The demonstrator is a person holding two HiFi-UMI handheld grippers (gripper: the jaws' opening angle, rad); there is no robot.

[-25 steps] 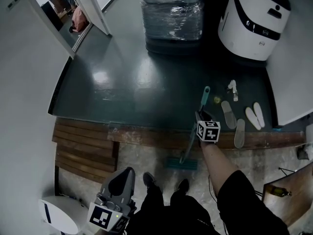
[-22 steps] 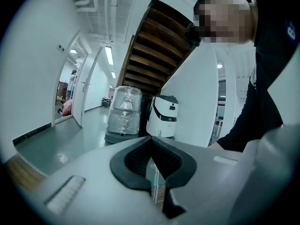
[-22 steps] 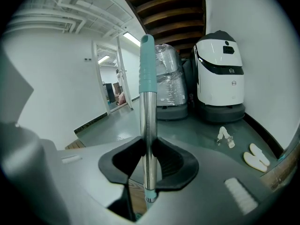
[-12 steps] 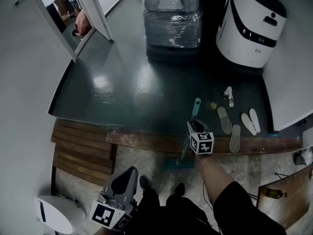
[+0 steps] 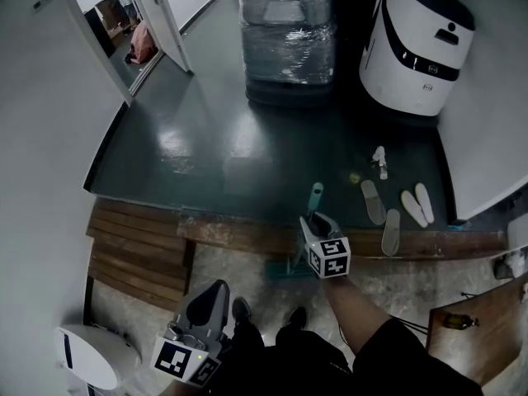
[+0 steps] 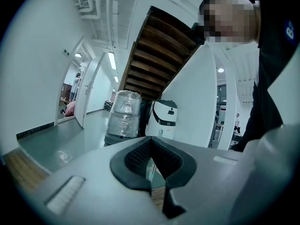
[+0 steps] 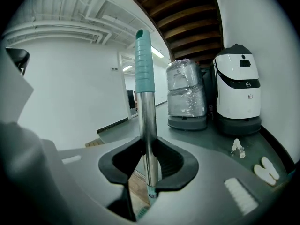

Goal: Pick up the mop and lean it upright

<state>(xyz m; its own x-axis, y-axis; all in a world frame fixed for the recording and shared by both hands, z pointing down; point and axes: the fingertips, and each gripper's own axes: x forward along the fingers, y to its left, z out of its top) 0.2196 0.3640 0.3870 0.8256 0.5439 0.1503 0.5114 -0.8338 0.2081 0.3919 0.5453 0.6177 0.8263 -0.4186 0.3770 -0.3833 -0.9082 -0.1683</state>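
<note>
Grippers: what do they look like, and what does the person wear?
Left gripper and right gripper: grey bodies, black ribbed pads, each with a white cube of black square markers. Dark short sleeve, dark trousers and shoes.

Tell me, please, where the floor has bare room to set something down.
The green floor lies bare between the open door, the wrapped stack and the wooden strip. It is crowded right of the mop: slippers, a bottle, the white machine.
</note>
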